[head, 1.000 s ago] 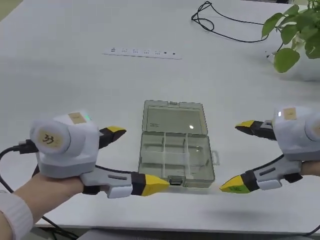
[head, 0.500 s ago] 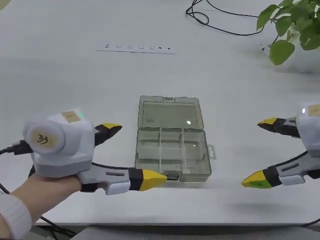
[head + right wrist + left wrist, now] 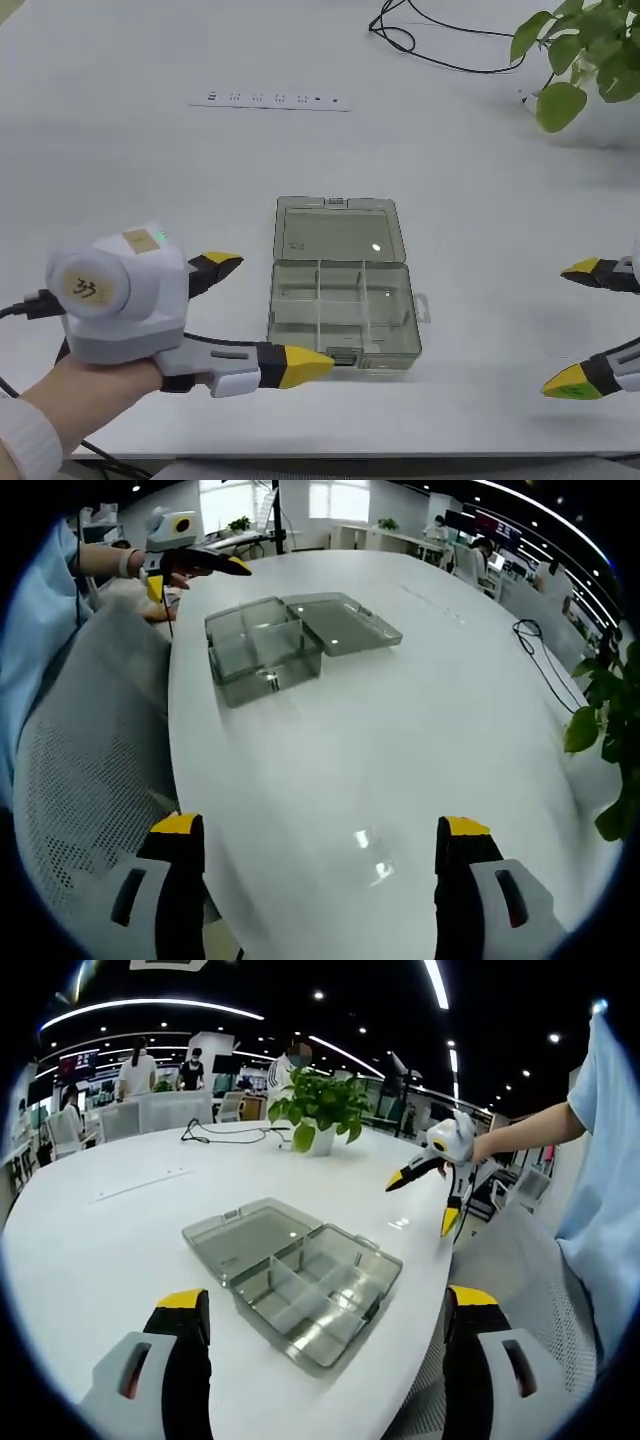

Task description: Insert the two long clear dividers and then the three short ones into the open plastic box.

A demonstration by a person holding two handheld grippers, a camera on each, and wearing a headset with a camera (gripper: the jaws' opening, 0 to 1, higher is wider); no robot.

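**Right gripper (image 3: 577, 325) pulls away from the box**

Away goes the right gripper, sliding out toward the right edge of the head view, well clear of the open plastic box (image 3: 345, 352) it was flanking a second ago. Its jaws stand wide apart and carry nothing. The left gripper (image 3: 268, 313) holds its station just beside the box's near-left corner, jaws also spread wide and empty, one yellow tip almost at the front wall.

The box sits in the middle of the white table (image 3: 150, 170), and its lid (image 3: 340, 230) lies flat open behind it. Clear dividers (image 3: 340, 298) already cut the tray into compartments, and no loose piece lies on the table nearby. With both grippers empty and one backing off, the inserting looks finished or very nearly so.

Now the doubts. The right gripper's body is cut off by the frame edge in the head view. The dividers are transparent against a tinted tray, so an exact count of long and short ones is hard to make, and whether each is pushed fully down cannot be told. Further out lie a power strip (image 3: 270, 100), a black cable (image 3: 420, 45) and a leafy plant (image 3: 580, 50).
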